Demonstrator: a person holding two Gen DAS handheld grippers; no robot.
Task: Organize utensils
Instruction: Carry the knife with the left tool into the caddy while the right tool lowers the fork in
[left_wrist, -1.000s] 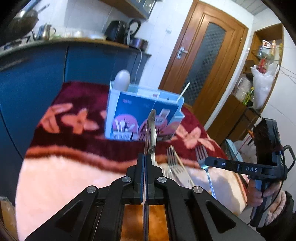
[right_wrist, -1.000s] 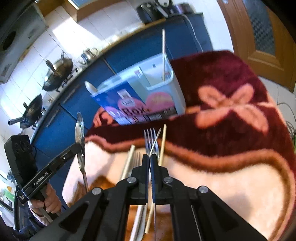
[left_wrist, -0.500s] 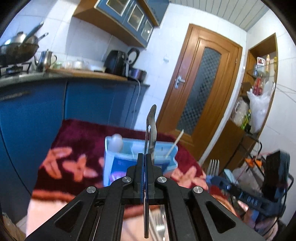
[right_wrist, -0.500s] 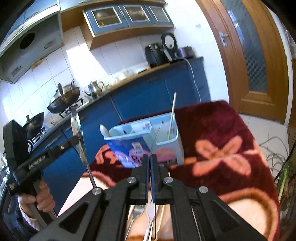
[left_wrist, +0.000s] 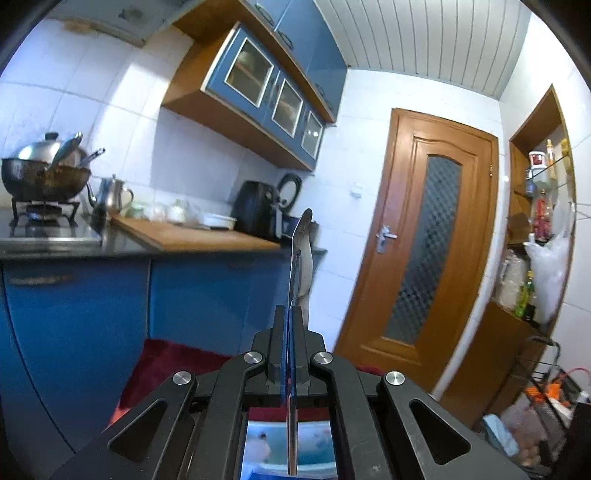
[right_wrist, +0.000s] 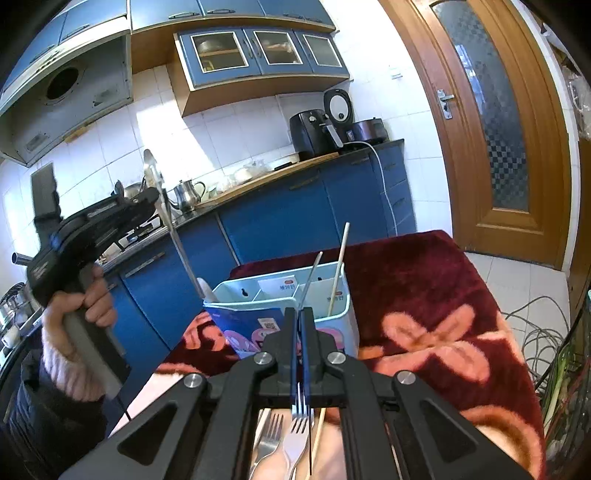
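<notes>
1. Your left gripper (left_wrist: 290, 317) was clamped on a spoon (right_wrist: 167, 218), held upright, its handle end lowered into the utensil box (right_wrist: 258, 295) beside a white spoon (right_wrist: 207, 292).
2. Your right gripper (right_wrist: 299, 321) was closed on a fork (right_wrist: 302, 406), tines toward the camera.
3. The box stood on the maroon flowered blanket (right_wrist: 424, 295), a chopstick (right_wrist: 338, 269) leaning inside.
4. Another fork (right_wrist: 269, 439) lay below.

A steel spoon (right_wrist: 168, 218) tilts, handle down, above the pale-blue utensil box (right_wrist: 284, 314) holding a chopstick (right_wrist: 338, 269).
</notes>
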